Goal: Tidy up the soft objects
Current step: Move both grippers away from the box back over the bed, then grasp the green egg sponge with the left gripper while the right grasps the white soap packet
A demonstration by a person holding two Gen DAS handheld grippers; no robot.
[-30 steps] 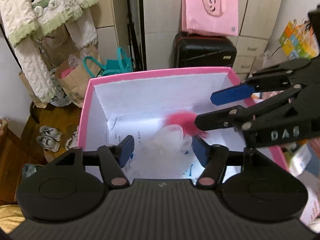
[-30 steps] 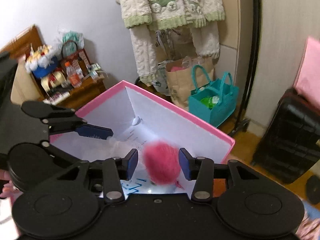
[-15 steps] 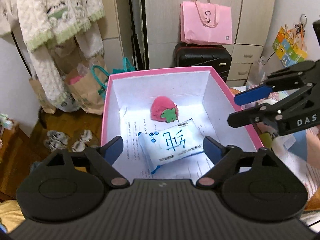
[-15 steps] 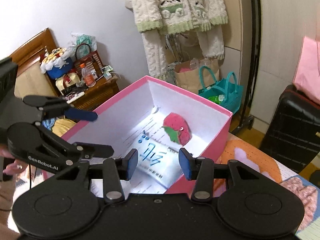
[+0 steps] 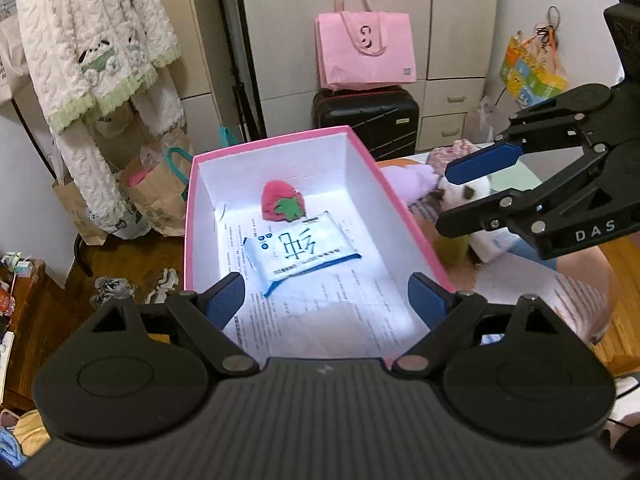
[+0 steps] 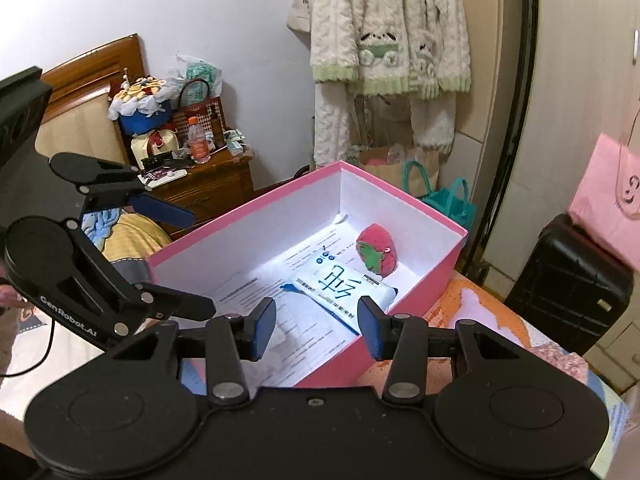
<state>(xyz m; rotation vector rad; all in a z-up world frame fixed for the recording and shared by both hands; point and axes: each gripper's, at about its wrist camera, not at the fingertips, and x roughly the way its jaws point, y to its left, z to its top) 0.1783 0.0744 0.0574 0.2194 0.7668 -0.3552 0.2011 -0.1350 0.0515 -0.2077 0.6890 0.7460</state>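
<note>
A bedroom: ahead of both empty, parted claws, left (image 5: 326, 300) and right (image 6: 316, 328), the pink box (image 5: 404, 216) holds a plush strawberry (image 5: 282, 206) and wipes pack (image 5: 300, 252).

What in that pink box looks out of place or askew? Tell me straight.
Little stands out. The tissue pack lies at a slant across the printed paper sheets lining the pink box, and the plush strawberry rests beside its far edge. Nothing looks spilled or damaged. Both grippers are empty.

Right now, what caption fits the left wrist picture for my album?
Plush strawberry and tissue pack inside the pink box, both grippers empty.
</note>
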